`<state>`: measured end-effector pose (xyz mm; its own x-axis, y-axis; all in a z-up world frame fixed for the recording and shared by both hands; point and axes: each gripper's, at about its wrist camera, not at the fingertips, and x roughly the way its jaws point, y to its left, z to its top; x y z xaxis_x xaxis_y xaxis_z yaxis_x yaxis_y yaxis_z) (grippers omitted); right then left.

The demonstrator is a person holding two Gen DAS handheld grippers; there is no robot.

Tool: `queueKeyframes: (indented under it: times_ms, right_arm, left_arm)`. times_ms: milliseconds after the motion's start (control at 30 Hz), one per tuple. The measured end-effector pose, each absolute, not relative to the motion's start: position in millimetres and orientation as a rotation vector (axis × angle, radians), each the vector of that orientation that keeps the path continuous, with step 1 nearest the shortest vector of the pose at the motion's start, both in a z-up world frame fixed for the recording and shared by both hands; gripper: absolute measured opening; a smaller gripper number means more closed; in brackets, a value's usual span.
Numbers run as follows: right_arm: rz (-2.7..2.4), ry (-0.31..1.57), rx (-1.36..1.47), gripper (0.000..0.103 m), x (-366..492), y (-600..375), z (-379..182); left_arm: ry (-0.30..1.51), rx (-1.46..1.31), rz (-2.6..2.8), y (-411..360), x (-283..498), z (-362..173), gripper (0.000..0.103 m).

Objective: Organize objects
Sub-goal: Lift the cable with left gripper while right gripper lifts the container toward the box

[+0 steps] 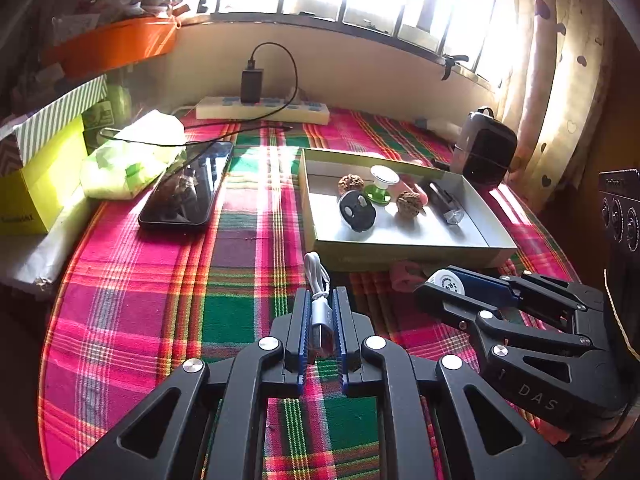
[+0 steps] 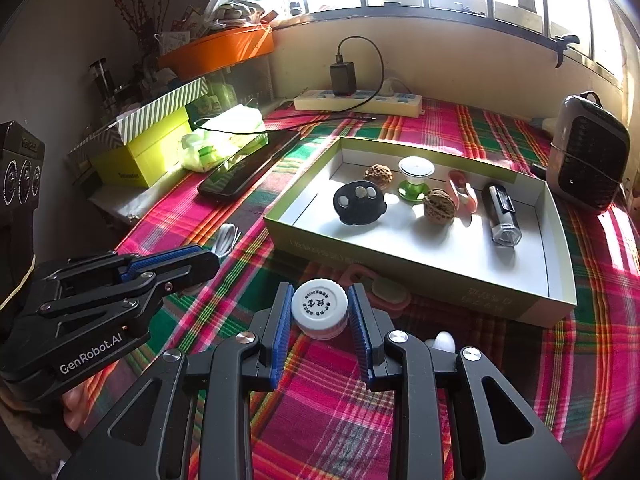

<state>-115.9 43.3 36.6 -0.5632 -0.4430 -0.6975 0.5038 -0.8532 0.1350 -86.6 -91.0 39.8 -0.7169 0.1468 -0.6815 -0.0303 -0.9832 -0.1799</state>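
A white cable (image 1: 318,300) is clamped in the left gripper (image 1: 320,316); a white bottle (image 2: 319,308), apparently lifted, is gripped by the right gripper (image 2: 320,312).

The pink object (image 2: 378,288) just before the box (image 2: 420,276) is half masked by the white bottle (image 2: 319,307) and cannot be identified; the print on the bottle's cap is too small to be read; the white cable (image 1: 318,280) is covered at its plug end by the left gripper (image 1: 320,320); the window is washed out by glare.
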Motion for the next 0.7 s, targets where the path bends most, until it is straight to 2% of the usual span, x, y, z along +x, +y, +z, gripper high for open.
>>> queueKeyframes:
  times_ms: [700]
  right_arm:
    - [-2.500,0.040,1.010,0.030,-141.1,86.7,55.7]
  left_arm:
    - [-0.211,-1.077,2.769,-66.3,-119.2,56.1,0.010]
